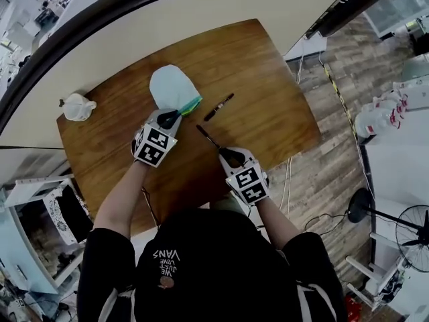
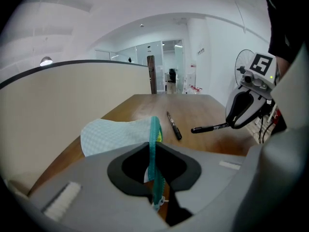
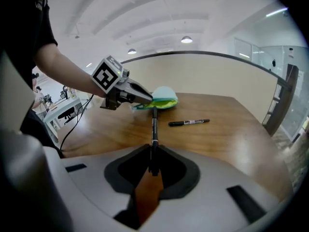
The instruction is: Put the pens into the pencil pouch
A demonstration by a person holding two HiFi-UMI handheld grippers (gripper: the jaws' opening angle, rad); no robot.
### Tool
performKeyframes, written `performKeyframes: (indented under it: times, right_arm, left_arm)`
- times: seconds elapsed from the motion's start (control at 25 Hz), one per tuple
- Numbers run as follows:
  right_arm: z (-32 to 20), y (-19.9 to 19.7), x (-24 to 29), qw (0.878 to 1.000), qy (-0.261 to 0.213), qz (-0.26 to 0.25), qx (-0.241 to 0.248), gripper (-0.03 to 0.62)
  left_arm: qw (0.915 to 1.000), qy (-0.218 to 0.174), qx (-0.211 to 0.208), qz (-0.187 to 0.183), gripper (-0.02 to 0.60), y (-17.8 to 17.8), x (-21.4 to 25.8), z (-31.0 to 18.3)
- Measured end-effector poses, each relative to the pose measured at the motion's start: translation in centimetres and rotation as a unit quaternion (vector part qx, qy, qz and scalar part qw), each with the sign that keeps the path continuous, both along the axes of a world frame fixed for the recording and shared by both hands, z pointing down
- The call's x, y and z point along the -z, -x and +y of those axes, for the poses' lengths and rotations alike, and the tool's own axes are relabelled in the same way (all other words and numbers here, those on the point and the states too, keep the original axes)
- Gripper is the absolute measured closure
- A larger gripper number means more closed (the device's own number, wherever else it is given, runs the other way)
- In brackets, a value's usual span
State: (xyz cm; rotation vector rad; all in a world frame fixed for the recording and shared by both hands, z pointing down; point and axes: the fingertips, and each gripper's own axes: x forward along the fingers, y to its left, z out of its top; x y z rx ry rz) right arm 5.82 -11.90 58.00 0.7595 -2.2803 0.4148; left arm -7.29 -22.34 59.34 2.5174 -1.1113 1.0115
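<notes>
A pale mint pencil pouch (image 1: pixel 171 86) with a teal zip edge lies at the back of the wooden table (image 1: pixel 268 119). My left gripper (image 1: pixel 173 118) is shut on the pouch's near zip edge (image 2: pixel 154 144), which runs upright between its jaws (image 2: pixel 153 166). My right gripper (image 1: pixel 228 154) is shut on a black pen (image 1: pixel 208 137). That pen (image 3: pixel 154 127) sticks forward from the jaws (image 3: pixel 153 163), its tip close to the pouch (image 3: pixel 164 99) mouth. A second black pen (image 1: pixel 218 106) lies flat on the table to the right of the pouch.
A white crumpled object (image 1: pixel 78 106) sits near the table's left corner. A curved cream partition (image 1: pixel 201 5) backs the table. A fan (image 1: pixel 410 228) and cables stand on the floor to the right.
</notes>
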Motion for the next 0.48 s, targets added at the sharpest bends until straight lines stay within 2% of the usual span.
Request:
performKeyframes:
  times: [0.24, 0.48]
  right_arm:
    - [2.2, 1.6, 0.5, 1.0, 0.003, -0.008, -0.028, 0.523]
    - [4.8, 2.8, 0.5, 0.999, 0.015, -0.006, -0.052, 0.523]
  left_arm:
    - [0.9992, -0.012, -0.035, 0.017, 0.535, -1.0, 1.9, 3.7]
    - [0.9979, -0.002, -0.057, 0.032, 0.537, -1.0, 1.9, 7.9]
